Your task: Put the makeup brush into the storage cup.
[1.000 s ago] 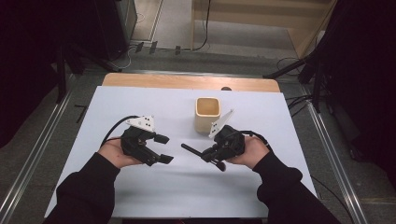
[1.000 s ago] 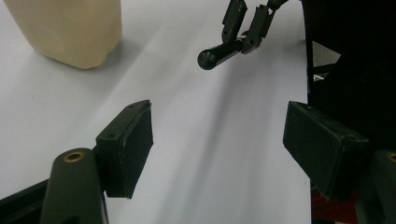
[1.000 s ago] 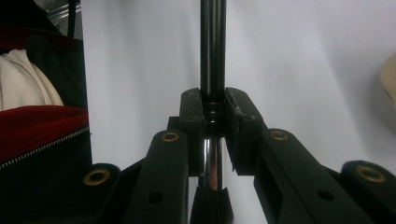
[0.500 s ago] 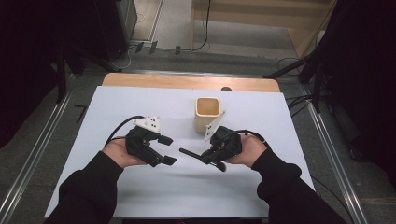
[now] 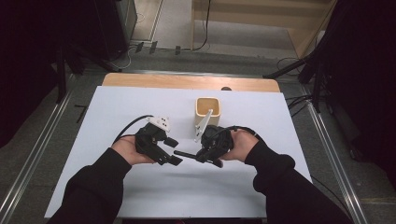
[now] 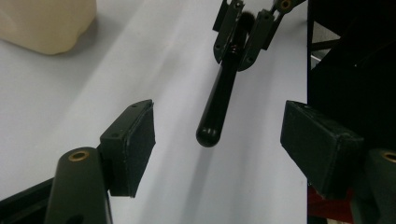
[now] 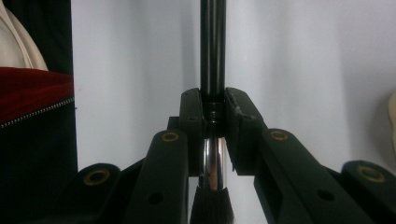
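A big white table point(image 5: 116, 186) holds everything here, with a small tan cup point(image 5: 208, 110) standing near its far middle. A person's two hands come in from the near edge, and each hand holds a black gripper.

The right gripper point(image 5: 201, 153) is shut tight on a brush point(image 6: 219, 100) — a thin black stick with a shiny silver ring and dark bristles at one end. In the right gripper view the two jaws pinch it just above the silver ring point(image 7: 213, 161), and the bristles sit back toward the hand. The long handle point(image 7: 212, 46) sticks straight out past the jaws.

The left gripper point(image 5: 172, 150) is open wide and holds nothing. Its two pads point(image 6: 135, 144) stand well apart.

The part that counts is this — the brush hangs in the air above the table, and its handle runs straight from the right gripper toward the left one. The round handle tip point(image 6: 208, 135) points right at the gap in the open jaws and is near them but not yet between the pads. So the left hand is the closer one to take it, I think, by sliding along that line.
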A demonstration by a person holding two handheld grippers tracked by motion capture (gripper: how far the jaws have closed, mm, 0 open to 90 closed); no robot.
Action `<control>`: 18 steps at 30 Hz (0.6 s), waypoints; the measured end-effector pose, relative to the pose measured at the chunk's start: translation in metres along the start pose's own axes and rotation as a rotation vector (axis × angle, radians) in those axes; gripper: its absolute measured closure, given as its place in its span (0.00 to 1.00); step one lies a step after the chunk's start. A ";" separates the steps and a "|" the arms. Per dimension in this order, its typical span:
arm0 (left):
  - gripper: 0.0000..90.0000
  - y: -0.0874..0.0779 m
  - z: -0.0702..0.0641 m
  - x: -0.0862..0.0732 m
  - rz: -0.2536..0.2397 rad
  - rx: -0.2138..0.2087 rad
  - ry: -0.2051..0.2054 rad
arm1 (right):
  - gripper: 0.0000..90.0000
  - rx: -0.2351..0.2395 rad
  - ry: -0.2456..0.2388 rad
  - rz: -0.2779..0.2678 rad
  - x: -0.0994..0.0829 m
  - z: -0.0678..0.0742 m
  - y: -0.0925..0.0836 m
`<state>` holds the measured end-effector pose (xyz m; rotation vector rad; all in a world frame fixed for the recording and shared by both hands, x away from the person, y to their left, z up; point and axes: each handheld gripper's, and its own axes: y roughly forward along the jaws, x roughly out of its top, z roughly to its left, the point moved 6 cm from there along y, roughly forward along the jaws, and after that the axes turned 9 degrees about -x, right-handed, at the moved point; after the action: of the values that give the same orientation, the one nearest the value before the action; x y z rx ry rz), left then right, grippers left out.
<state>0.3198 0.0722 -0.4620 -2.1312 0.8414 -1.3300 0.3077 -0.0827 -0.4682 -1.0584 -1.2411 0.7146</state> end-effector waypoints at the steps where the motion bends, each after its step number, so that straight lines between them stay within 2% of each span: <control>1: 0.31 0.001 0.000 0.000 0.006 -0.010 -0.004 | 0.88 -0.004 -0.012 0.003 0.001 0.000 0.000; 2: 0.32 0.002 0.000 0.001 0.005 -0.010 -0.011 | 0.88 -0.007 -0.010 0.014 0.002 0.001 0.000; 3: 0.33 0.003 0.001 0.001 0.015 -0.016 -0.008 | 0.88 -0.018 -0.026 0.013 0.003 0.000 0.000; 6: 0.36 0.006 0.001 0.002 0.019 -0.030 -0.035 | 0.88 -0.021 -0.051 0.025 0.005 0.001 0.002; 8: 0.38 0.006 0.001 0.002 0.025 -0.032 -0.035 | 0.88 -0.023 -0.059 0.031 0.006 0.002 0.002; 10: 0.43 0.007 0.002 0.002 0.030 -0.045 -0.047 | 0.88 -0.032 -0.077 0.036 0.008 0.004 0.004; 12: 0.48 0.009 0.002 0.002 0.034 -0.053 -0.059 | 0.88 -0.036 -0.075 0.040 0.008 0.005 0.004; 13: 0.51 0.012 0.002 0.002 0.040 -0.073 -0.081 | 0.88 -0.039 -0.087 0.044 0.009 0.006 0.005; 15: 0.54 0.013 0.003 0.002 0.043 -0.074 -0.083 | 0.88 -0.050 -0.104 0.039 0.009 0.005 0.006; 18: 0.60 0.020 0.003 0.001 0.074 -0.112 -0.144 | 0.88 -0.045 -0.102 0.057 0.009 0.009 0.009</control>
<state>0.3178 0.0581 -0.4759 -2.2279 0.9449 -1.1011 0.3023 -0.0691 -0.4731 -1.1095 -1.3239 0.7958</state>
